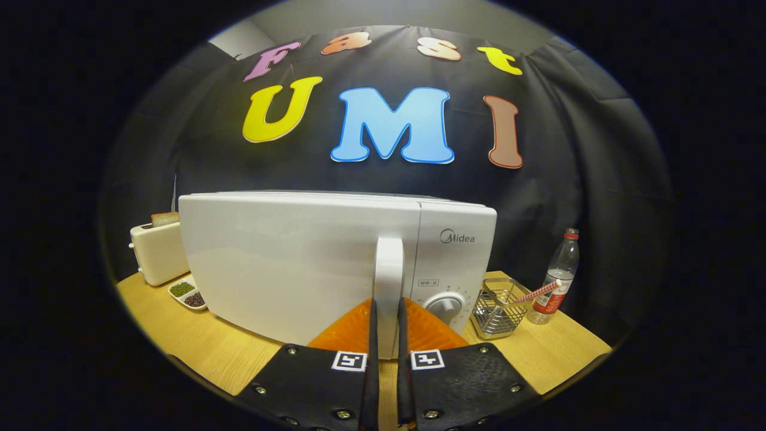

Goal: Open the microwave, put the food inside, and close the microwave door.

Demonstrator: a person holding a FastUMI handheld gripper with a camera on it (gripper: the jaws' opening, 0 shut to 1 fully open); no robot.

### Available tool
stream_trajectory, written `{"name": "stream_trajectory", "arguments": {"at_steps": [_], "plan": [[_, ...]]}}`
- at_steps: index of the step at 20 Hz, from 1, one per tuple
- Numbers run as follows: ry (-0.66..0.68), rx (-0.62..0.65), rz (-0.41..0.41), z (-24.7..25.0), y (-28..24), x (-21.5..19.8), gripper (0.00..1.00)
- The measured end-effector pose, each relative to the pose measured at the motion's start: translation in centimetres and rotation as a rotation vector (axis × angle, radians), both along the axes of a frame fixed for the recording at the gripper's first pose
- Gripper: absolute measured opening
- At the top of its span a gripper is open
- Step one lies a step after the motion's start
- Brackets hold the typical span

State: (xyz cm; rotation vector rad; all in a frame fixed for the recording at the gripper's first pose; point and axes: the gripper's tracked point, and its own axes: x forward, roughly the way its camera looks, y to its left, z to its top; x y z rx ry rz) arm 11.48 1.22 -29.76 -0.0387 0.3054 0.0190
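Observation:
A white microwave (287,263) stands on the wooden table just ahead of me, its door looking flush with the control panel and dial (444,306). The door's upright white handle (389,263) runs down between my two orange fingers (353,329). My gripper (386,306) is shut on the handle's lower part, one finger pressing on each side. A slice of bread (164,218) sticks up from a cream toaster (157,251) to the left of the microwave.
A small white dish (188,294) with green and dark beans lies by the microwave's left corner. To the right of the dial sit a wire basket (498,306) with a red-striped stick, and a plastic bottle (558,278). Bare table (197,347) lies in front.

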Motion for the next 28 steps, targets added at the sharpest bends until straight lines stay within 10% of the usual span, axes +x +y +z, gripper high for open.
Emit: {"name": "stream_trajectory", "arguments": {"at_steps": [4, 7, 11, 18, 28], "plan": [[0.000, 0.002, -0.002, -0.1, 0.0, -0.1, 0.16], [0.036, 0.055, 0.003, -1.4, 0.5, 0.4, 0.40], [0.044, 0.064, -0.009, -1.6, -0.2, 1.2, 0.40], [0.038, 0.062, -0.016, -1.4, 0.3, 1.3, 0.12], [-0.002, -0.002, 0.030, -0.6, 0.9, -1.8, 0.08]]}}
